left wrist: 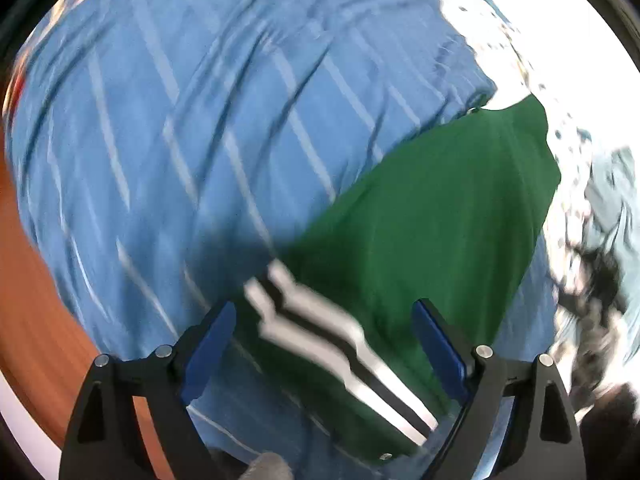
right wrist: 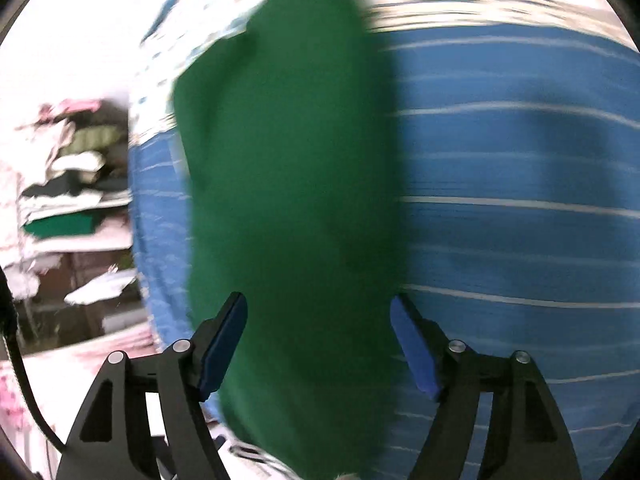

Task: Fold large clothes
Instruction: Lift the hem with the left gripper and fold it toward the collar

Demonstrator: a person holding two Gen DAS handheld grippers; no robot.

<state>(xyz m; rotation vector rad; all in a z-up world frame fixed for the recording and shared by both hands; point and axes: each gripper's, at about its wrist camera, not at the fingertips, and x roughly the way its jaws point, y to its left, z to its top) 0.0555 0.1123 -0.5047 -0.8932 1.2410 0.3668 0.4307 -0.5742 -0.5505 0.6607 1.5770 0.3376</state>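
The green garment (left wrist: 420, 216) lies on a blue bedspread with thin pale stripes (left wrist: 180, 128), its soft matte cloth tapering to a curved far edge near the white patterned fabric (left wrist: 520, 40) beyond. In the left wrist view a band of white and black stripes (left wrist: 332, 344) runs along the garment's near part, blurred, passing between the blue pads of the left gripper (left wrist: 324, 344), whose jaws stand wide apart and hold nothing. To the left, the bedspread's rumpled edge drops off against an orange-brown surface (left wrist: 24, 280).

In the right wrist view the garment (right wrist: 292, 184) forms a long rounded strip with smooth sides, striped bedspread (right wrist: 520, 200) open to its right. The right gripper (right wrist: 319, 340) also spreads wide, pads on either side of the green cloth without clamping it. At left, shelves of folded clothes (right wrist: 68, 184) stand well apart from the bed, blurred.
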